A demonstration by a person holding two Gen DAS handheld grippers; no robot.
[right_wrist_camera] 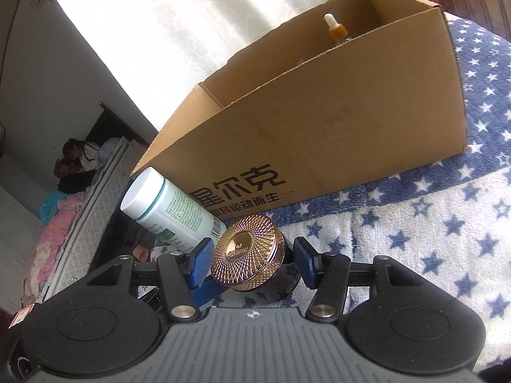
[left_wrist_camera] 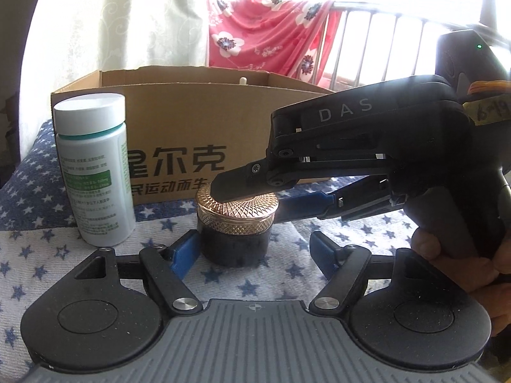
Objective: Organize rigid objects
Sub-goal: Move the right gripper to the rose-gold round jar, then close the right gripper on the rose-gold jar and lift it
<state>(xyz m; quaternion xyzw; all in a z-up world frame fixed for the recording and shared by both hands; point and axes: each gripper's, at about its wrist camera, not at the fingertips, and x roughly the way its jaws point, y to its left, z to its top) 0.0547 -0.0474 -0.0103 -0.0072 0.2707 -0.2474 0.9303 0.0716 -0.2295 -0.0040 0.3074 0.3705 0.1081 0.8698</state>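
From the left wrist view, the small dark jar (left_wrist_camera: 234, 223) with a rose-gold patterned lid stands upright on the star-print towel (left_wrist_camera: 48, 249), just in front of the cardboard box (left_wrist_camera: 198, 121) and beside the upright white pill bottle (left_wrist_camera: 94, 169). The left gripper (left_wrist_camera: 255, 252) sits low with its blue fingers (left_wrist_camera: 183, 252) spread wide to either side of the jar's base, released and holding nothing. The right gripper (left_wrist_camera: 252, 191) reaches in from the side at lid height, one finger in front of the lid and one behind it. From the right wrist view (tilted, so the scene leans), the right gripper (right_wrist_camera: 252, 261) has its blue pads (right_wrist_camera: 201, 265) flanking the lid: the left pad looks to be touching the rim, the other stands slightly off, so it seems to be closing but I cannot tell if the grip is firm. A dropper bottle (right_wrist_camera: 335, 28) already stands inside the box (right_wrist_camera: 319, 121). For a clean pick, the pads should close squarely across the lid's knurled edge, then lift straight up before swinging over the box wall, keeping clear of the pill bottle (right_wrist_camera: 169, 207) nearby
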